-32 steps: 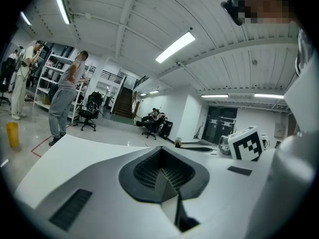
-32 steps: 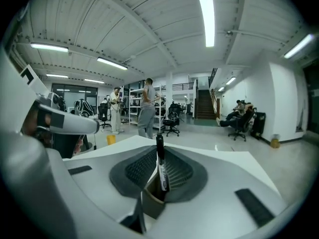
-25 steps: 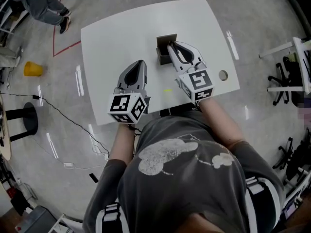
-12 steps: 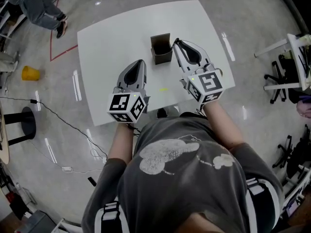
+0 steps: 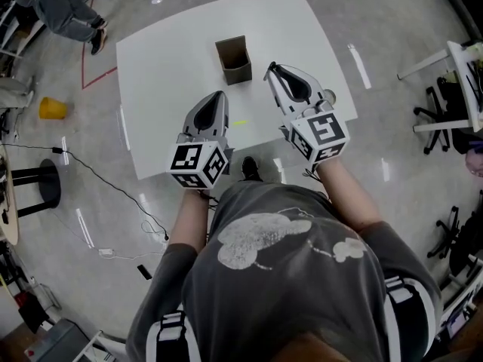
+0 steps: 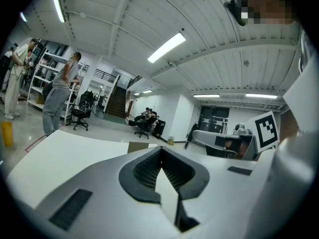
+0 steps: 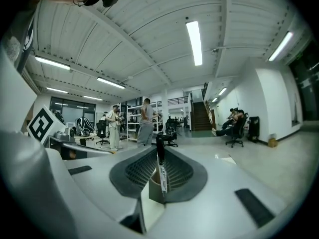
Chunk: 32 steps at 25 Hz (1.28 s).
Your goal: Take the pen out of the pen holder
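The brown square pen holder (image 5: 234,60) stands upright on the white table (image 5: 166,59). My right gripper (image 5: 269,68) is just to the right of it and apart from it, shut on a thin pen. In the right gripper view the pen (image 7: 160,169), black with a white label, stands upright between the jaws of that gripper (image 7: 159,151). My left gripper (image 5: 219,95) is nearer the table's front edge, shut with nothing in it. In the left gripper view its jaws (image 6: 161,158) meet, and the holder (image 6: 138,146) shows beyond them.
A small yellow-green mark (image 5: 239,123) lies on the table between the grippers. A yellow cup (image 5: 50,108) and a black cable (image 5: 98,179) are on the floor at the left. Office chairs (image 5: 441,119) stand at the right. People stand in the background.
My right gripper has come up out of the pen holder with the pen and drawn away to the right of it. The left gripper has hardly moved.
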{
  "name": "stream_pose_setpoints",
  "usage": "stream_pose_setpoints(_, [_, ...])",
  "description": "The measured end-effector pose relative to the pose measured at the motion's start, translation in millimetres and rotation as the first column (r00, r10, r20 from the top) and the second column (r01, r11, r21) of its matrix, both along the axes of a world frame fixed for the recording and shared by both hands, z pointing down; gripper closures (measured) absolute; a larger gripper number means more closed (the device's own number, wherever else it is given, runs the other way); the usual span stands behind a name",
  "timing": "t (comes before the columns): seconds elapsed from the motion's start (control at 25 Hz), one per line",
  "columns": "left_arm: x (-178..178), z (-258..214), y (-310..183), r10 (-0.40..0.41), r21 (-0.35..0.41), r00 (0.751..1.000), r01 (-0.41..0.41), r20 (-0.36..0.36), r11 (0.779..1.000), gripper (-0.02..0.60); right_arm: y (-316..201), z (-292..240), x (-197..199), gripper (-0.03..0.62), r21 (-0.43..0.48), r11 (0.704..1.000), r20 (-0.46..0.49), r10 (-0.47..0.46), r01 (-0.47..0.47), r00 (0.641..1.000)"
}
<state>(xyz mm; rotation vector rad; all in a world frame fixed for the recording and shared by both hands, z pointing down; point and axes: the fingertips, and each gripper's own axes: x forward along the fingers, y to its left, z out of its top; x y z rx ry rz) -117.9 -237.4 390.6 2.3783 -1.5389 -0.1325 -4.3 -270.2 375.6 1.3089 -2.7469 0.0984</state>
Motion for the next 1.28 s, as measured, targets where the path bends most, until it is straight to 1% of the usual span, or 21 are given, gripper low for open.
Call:
stream_pose_setpoints(0.12, [17.9, -2.5, 18.2, 0.0, 0.005, 1.0, 0.0, 0.015, 1.0, 0.574, 18.2, 0.6, 14.2, 0.543, -0.002, 1.0, 0.007, -0.015, 0.015, 1.0])
stream_pose_setpoints(0.44, [53.8, -1.3, 74.0, -0.042, 0.012, 0.999, 0.041, 0.029, 0.999, 0.574, 71.4, 3.8, 49.4, 0.543, 0.006, 0.998, 0.035, -0.067, 0.066, 0.997])
stream_pose_setpoints(0.6, [73.0, -1.1, 110.9, -0.061, 0.017, 0.997, 0.06, 0.04, 0.998, 0.574, 106.1, 6.8, 68.2, 0.543, 0.008, 0.996, 0.043, -0.09, 0.089, 0.995])
stream_pose_setpoints(0.76, [84.9, -2.0, 146.9, -0.078, 0.02, 0.996, 0.077, 0.046, 0.997, 0.574, 139.4, 7.7, 81.7, 0.543, 0.009, 0.995, 0.053, -0.104, 0.103, 0.993])
stream_pose_setpoints(1.04, [105.1, -11.2, 193.3, -0.091, 0.022, 0.995, 0.09, 0.046, 0.996, 0.574, 188.4, 2.8, 107.5, 0.543, 0.003, 0.994, 0.063, -0.109, 0.109, 0.992])
stream_pose_setpoints(1.28, [122.0, -21.2, 220.9, -0.078, 0.053, 0.996, 0.076, 0.046, 0.996, 0.574, 218.1, 4.8, 127.9, 0.543, 0.0, 0.996, 0.079, -0.084, 0.084, 0.993])
